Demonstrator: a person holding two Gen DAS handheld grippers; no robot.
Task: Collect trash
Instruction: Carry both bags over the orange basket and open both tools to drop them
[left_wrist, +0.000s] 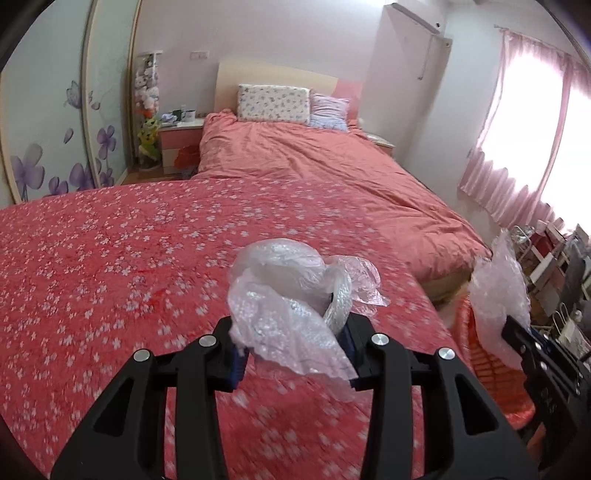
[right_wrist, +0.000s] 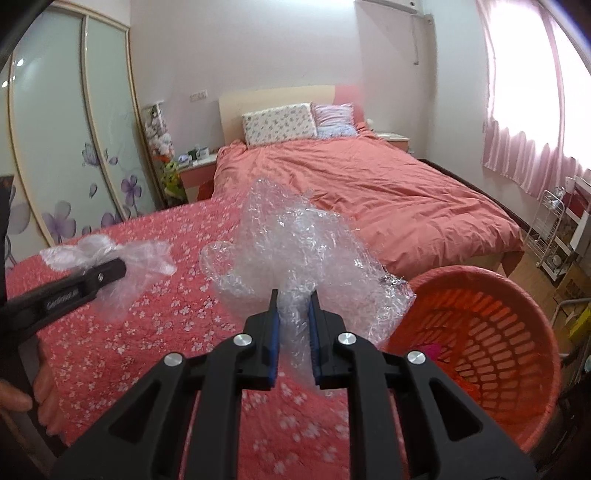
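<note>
**Two loads of plastic up, basket waiting on the right**

Both grippers are loaded here. The left gripper (left_wrist: 293, 354) has its blue pads pinching a crumpled wad of plastic film (left_wrist: 291, 291), the bundle bulging up and forward past the fingertips and clear of the flowered blanket (left_wrist: 110, 266) beneath it. The grip sits low on the wad, and that looks sensible: film this limp gives nothing firm to hold, so bunching it between the pads is the only sure way to carry it.

Over to the right gripper (right_wrist: 293, 332), its fingers drawn close together and clamped on a big sheet of bubble wrap (right_wrist: 306, 243). The sheet fans out wide above the pads and spills to the right, one corner hanging over the rim of the orange basket (right_wrist: 517, 295). Holding it by a gathered neck keeps the bulk out in front, where it can drop freely.

The basket stands at the blanket's right edge, just beside the right gripper, with something pink already lying inside. That placement makes it the likely drop point. My read: the right load goes in first, being nearest, while the left has to cross over. The risk is light film clinging to a pad on release.
</note>
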